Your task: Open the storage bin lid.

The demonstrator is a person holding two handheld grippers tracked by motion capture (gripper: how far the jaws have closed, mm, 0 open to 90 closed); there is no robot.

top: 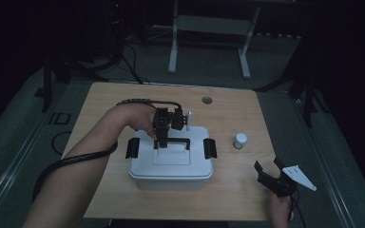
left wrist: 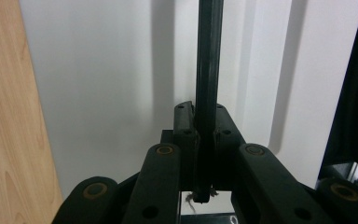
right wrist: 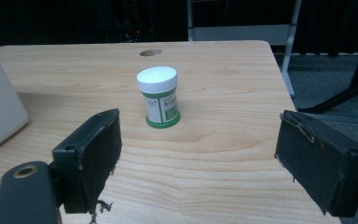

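A white plastic box [top: 171, 166] with a black carry handle [top: 173, 140] on its lid stands in the middle of the wooden table [top: 119, 102]. My left gripper [top: 162, 137] points down onto the left part of that handle. In the left gripper view its jaws are pressed together on the black handle bar [left wrist: 208, 60], with the white lid [left wrist: 107, 84] behind; the left gripper [left wrist: 205, 116] is shut on the bar. My right gripper [top: 267, 164] rests near the table's front right corner, open and holding nothing [right wrist: 205, 154]. A small white-capped jar [right wrist: 159, 95] with a green label stands beyond it.
Black latches [top: 132, 147] [top: 210, 148] sit on the box's two short sides. The jar [top: 240, 140] stands to the right of the box. A round cable hole [top: 206, 100] is in the table's far part. Desk legs [top: 173, 52] stand on the floor behind.
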